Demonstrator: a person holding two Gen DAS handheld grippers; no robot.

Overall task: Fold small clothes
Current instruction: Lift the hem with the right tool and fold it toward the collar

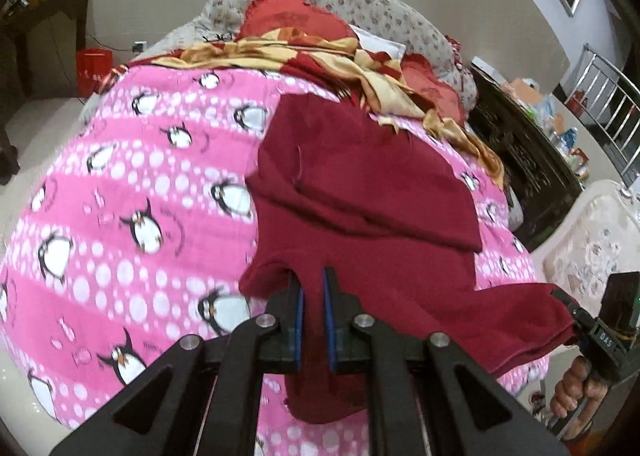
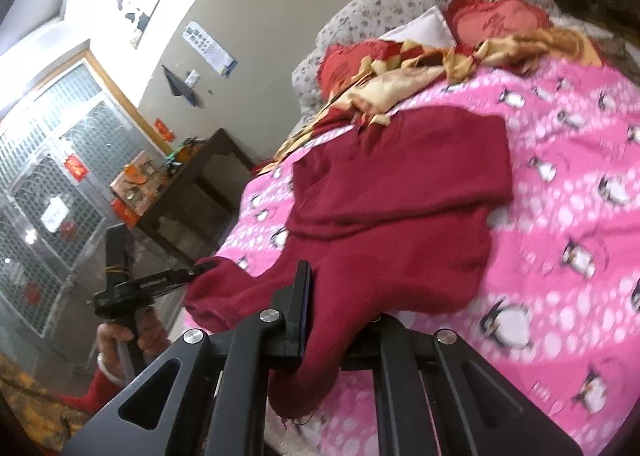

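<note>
A dark red knitted garment (image 1: 360, 196) (image 2: 400, 196) lies partly folded on a pink penguin blanket (image 1: 140, 176) (image 2: 560, 176). Its near edge is lifted off the blanket. In the left wrist view my left gripper (image 1: 313, 273) is shut on that near edge, with cloth hanging down between the blue pads. My right gripper (image 1: 562, 294) pinches the garment's other near corner at the far right. In the right wrist view my right gripper (image 2: 336, 292) is shut on the cloth, which drapes over and hides one finger. My left gripper (image 2: 204, 268) holds the left corner there.
A crumpled gold and red cloth (image 1: 304, 52) (image 2: 400, 80) and red cushions (image 1: 288, 16) (image 2: 496, 22) lie at the far end against a floral backrest (image 1: 360, 0). Dark wooden furniture (image 1: 524, 160) (image 2: 192, 188) flanks the bed. A hand (image 1: 576, 388) (image 2: 148, 332) grips each gripper's handle.
</note>
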